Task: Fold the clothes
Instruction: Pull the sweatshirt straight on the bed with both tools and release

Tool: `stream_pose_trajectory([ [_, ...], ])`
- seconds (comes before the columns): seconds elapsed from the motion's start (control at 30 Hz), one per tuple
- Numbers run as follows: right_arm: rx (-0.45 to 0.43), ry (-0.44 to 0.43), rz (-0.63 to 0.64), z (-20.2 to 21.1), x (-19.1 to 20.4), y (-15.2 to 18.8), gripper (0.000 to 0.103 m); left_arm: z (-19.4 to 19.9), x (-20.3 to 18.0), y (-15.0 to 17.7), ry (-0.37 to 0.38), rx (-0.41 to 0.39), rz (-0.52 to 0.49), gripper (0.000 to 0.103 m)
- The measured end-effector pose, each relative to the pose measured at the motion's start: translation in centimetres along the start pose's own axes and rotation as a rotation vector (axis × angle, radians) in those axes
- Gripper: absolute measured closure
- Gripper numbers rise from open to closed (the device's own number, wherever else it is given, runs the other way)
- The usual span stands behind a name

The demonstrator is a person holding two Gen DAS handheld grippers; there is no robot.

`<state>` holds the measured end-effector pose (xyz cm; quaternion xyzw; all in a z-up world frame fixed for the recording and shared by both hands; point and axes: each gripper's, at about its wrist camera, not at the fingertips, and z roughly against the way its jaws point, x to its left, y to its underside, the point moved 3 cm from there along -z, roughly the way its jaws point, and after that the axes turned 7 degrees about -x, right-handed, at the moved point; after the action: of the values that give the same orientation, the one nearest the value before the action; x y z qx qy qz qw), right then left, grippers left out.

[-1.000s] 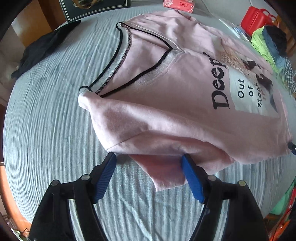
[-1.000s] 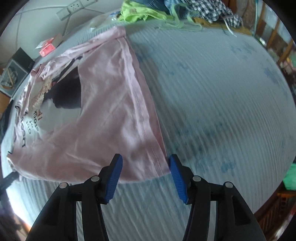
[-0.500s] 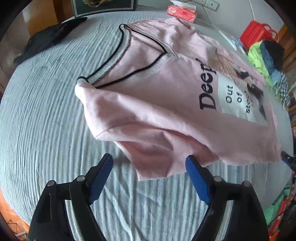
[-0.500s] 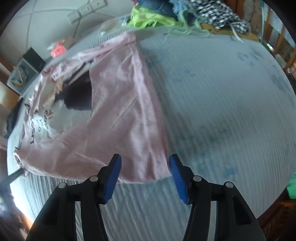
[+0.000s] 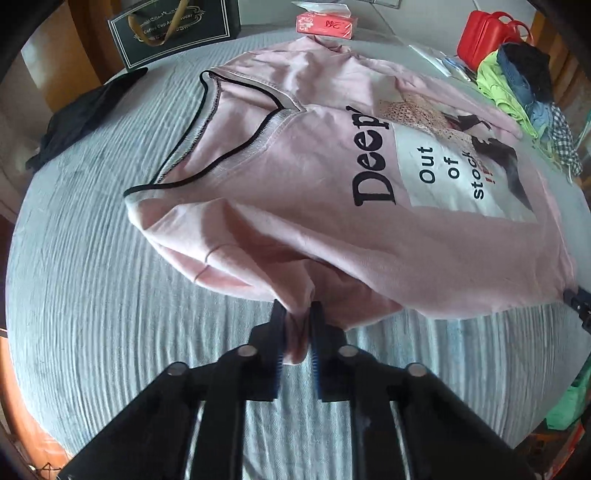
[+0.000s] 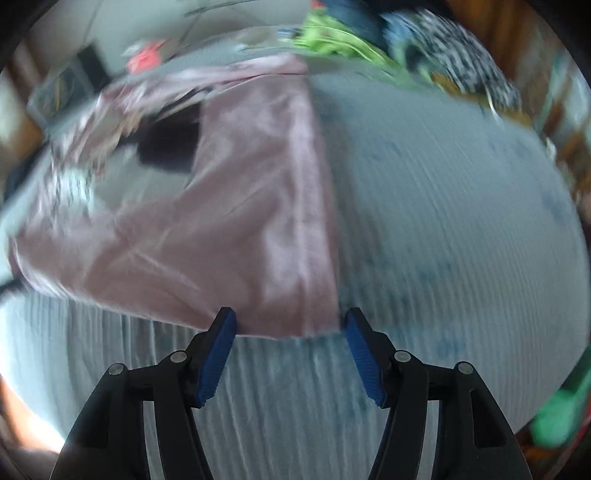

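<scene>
Pink cotton T-shirt [image 5: 317, 206] with black-trimmed V-neck and printed front, lying face up on a pale blue ribbed bedspread [image 5: 92, 295]; its near sleeve is gathered and pinched between the pressed-together blue-padded fingers of the left gripper [image 5: 297, 332]. Right gripper [image 6: 290, 347], seen in a motion-blurred view, has its fingers spread, straddling the near corner of the shirt's hem [image 6: 303, 325] without closing on it. Background: black cloth [image 5: 81, 114], dark gift bag [image 5: 177, 29], red case [image 5: 487, 33], and a pile of mixed clothes [image 5: 524, 85] at the bed's far edge.
</scene>
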<state>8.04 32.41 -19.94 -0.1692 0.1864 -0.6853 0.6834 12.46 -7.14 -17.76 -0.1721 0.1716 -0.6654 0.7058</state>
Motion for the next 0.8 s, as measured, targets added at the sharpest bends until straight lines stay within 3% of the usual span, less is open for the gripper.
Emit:
stream_pose_trajectory([
  [0.03,0.003,-0.014,0.021,0.4,0.6,-0.1,0.089,0.5,0.2,0.3,0.005,-0.004,0.008,0.094],
  [0.07,0.001,-0.024,0.020,0.9,0.7,-0.2,0.095,0.8,0.6,-0.1,0.015,-0.006,0.027,0.094],
  [0.23,-0.054,-0.125,-0.073,5.0,-1.1,-0.9,0.095,4.4,3.4,-0.7,0.050,-0.051,0.100,0.095],
  [0.4,-0.039,-0.214,-0.164,6.2,-3.2,-3.8,0.095,5.6,3.7,-3.4,0.137,-0.017,0.103,0.095],
  [0.47,-0.018,-0.216,-0.170,5.3,-3.4,-5.5,0.095,4.9,3.6,-5.3,0.158,0.009,0.080,0.095],
  [0.67,0.010,-0.232,-0.233,1.1,-3.7,-12.4,0.093,-0.6,2.1,-15.4,0.210,0.112,0.006,0.093],
  [0.7,0.001,-0.242,-0.266,0.5,-3.9,-13.6,0.086,-1.5,1.9,-17.1,0.217,0.126,-0.001,0.086],
  [0.77,-0.034,-0.241,-0.349,0.2,-4.9,-15.3,0.075,-2.3,2.0,-20.0,0.208,0.106,0.009,0.062],
  [0.8,-0.057,-0.234,-0.394,0.2,-5.5,-15.9,0.071,-2.2,2.2,-21.4,0.191,0.079,0.006,0.039],
])
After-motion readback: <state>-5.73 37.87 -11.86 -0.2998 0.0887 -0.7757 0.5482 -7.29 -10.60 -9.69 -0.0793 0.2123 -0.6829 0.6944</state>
